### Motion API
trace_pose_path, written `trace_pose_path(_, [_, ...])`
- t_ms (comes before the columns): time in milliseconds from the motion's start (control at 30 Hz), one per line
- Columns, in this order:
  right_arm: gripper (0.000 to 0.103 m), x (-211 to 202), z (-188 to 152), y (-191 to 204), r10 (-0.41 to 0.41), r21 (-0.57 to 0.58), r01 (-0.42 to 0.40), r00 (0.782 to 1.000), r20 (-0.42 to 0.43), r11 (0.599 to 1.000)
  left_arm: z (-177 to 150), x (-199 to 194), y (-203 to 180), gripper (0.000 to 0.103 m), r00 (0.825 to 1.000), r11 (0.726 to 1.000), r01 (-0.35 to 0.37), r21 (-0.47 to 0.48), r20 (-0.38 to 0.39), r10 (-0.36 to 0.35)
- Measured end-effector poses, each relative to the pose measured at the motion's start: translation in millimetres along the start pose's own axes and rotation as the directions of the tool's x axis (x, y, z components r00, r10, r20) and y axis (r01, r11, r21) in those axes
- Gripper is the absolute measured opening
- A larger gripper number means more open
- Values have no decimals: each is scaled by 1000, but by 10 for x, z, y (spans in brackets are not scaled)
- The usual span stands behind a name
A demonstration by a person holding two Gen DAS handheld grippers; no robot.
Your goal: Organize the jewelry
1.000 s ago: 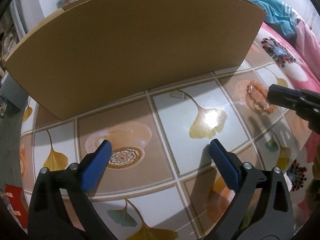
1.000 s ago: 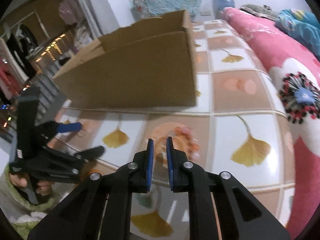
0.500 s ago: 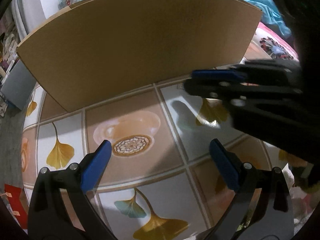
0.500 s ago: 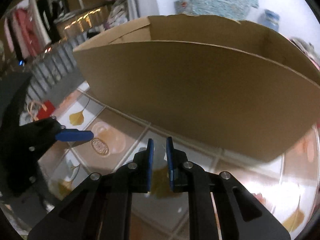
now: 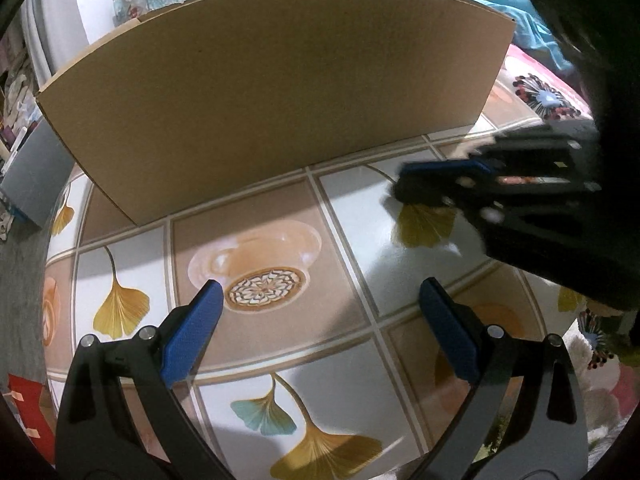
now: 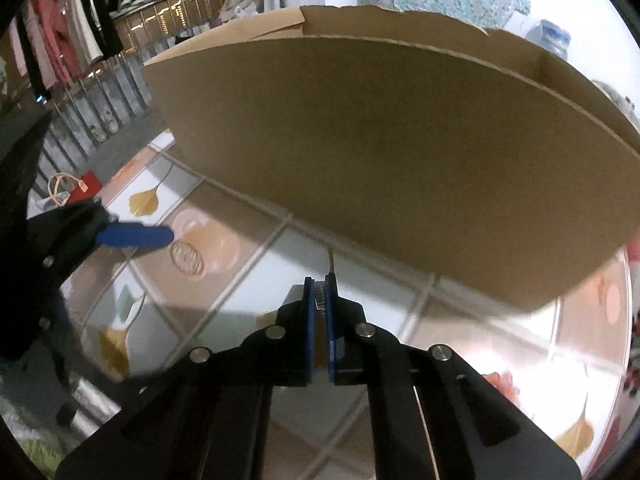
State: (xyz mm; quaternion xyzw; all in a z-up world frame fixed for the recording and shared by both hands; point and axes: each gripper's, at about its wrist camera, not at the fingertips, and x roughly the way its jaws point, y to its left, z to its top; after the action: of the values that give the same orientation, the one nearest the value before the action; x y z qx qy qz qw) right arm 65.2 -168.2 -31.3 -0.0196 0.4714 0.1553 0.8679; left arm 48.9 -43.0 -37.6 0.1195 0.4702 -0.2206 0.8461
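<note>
While the right gripper's (image 6: 320, 292) pads pinch only the edge of a small silver clasp (image 6: 319, 295) low over the tablecloth (image 6: 460, 332), just before the box (image 6: 380, 152), it could slip free when lifted. Those jaws have just closed. The left gripper (image 5: 320, 320) hangs wide apart, empty.

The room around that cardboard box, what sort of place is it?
Probably a bedroom at home. A flowered pink bedspread lies beside the tile-patterned table, clothes hang on a rail behind, and a stair-like railing runs past the cardboard box.
</note>
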Motion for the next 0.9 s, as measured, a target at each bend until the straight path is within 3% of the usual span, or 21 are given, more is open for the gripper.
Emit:
trace_pose_path(300, [5,-230,-356,-89,42,112,-39,999,-18,993,-17,-18,-6,95,1000,1000,-1,-2,-2,1])
trace_pose_path(500, [7,-510,-407,-301,65,231,-84,994,87,969,4,-8,-6,95,1000,1000,-14,-19,-27,14])
trace_pose_path(567, [16,-593,-432,-376,32,265,-59,994,105,963,19,-5,-8,95,999,999,-20,-28,-36,19])
trace_pose_path(633, [38,-670,-466,-455,-21,302,-13,994,111,953,44,9,-18,95,999,999,-27,-36,-40,25])
trace_pose_path(800, [56,-758,-541,-550,-169,337,137,983,70,932,83,35,-38,96,998,998,-42,-54,-49,40])
trace_pose_path(900, [70,-806,-616,-603,-198,331,178,980,29,927,97,42,-48,96,998,997,-46,-59,-53,43])
